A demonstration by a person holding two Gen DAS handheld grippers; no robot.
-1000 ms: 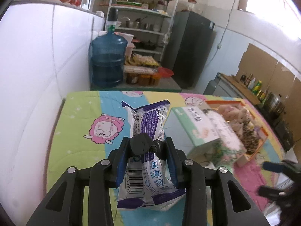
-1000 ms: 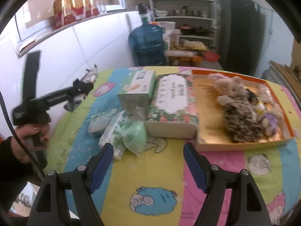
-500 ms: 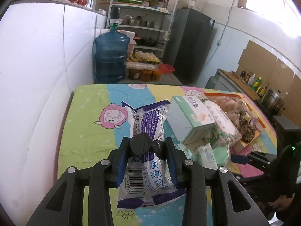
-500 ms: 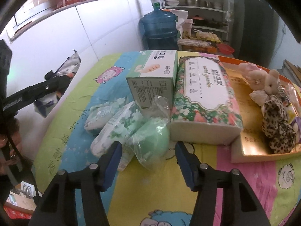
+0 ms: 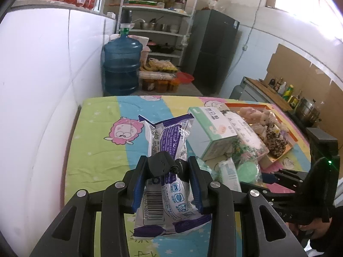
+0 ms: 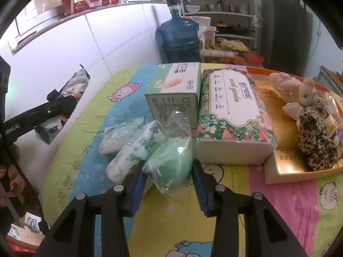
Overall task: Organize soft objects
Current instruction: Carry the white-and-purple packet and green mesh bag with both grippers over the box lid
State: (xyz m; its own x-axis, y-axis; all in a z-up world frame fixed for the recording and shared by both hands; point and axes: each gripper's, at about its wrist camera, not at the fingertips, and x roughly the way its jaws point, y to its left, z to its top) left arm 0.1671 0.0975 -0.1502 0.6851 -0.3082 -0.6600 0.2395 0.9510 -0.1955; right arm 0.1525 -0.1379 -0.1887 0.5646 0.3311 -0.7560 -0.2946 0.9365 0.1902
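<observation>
Purple snack packet (image 5: 169, 171) clamped in left gripper (image 5: 168, 184) jaws. Right gripper (image 6: 168, 178) jaws closing around bagged green sponge (image 6: 173, 160). Wipe packs (image 6: 133, 150) left unsorted on bench (image 6: 225, 224).

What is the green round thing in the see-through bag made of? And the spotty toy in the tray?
The green round thing looks like soft sponge or foam: matte and rounded. That is a guess. Its bag is thin clear plastic, crinkled and shiny. The spotty toy looks like plush fabric, with fuzzy leopard-print fur. The tray seems to be cardboard.
</observation>
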